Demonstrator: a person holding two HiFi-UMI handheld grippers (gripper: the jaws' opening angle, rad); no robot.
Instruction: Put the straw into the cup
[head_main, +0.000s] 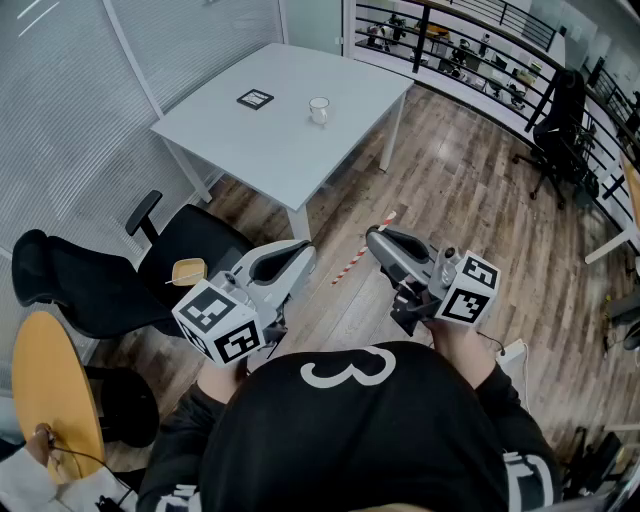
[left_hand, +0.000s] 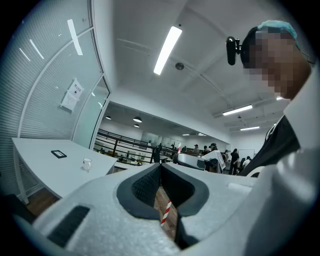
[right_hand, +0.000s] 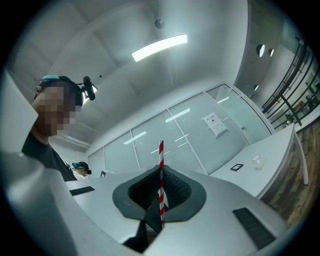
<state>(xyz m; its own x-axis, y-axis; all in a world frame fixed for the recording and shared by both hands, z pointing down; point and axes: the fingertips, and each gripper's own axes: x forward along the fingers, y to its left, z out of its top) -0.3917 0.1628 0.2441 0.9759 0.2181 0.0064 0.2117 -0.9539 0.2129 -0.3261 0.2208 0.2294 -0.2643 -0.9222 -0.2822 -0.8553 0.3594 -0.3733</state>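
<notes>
**Straw in the right gripper, cup well off on the tabletop**

Nearest the person, both grippers are held out in front of the body. The left gripper (left_hand: 160, 168) has its jaw tips brought together with nothing gripped. A striped length shows through the hollow behind its tips, but the head view puts that piece just beside and beyond the left gripper, not in it.

The right gripper (right_hand: 160, 173) is clamped on the straw (right_hand: 161, 154), a thin red-and-white striped tube that stands straight up between its pads. In the head view the straw (head_main: 352, 264) slants across the gap between the two grippers. A short stub sits above the right gripper (head_main: 378, 240) and the longer free part runs down toward the left gripper (head_main: 300, 258), over the wooden floor (head_main: 450, 180).

My reading is that the straw is very light and thin-walled. It is stiff enough to aim but easy to crush, and round enough to swivel in the pads. A hold near one end, as here, leaves the long end free to lead into the cup.

Farther out, a black office chair (head_main: 185, 245) stands to the left. Beyond it is the white tabletop (head_main: 290, 155), carrying a small clear cup (head_main: 319, 110) near a dark square tag (head_main: 255, 98). The cup is well apart from both grippers and looks light enough to tip if knocked.
</notes>
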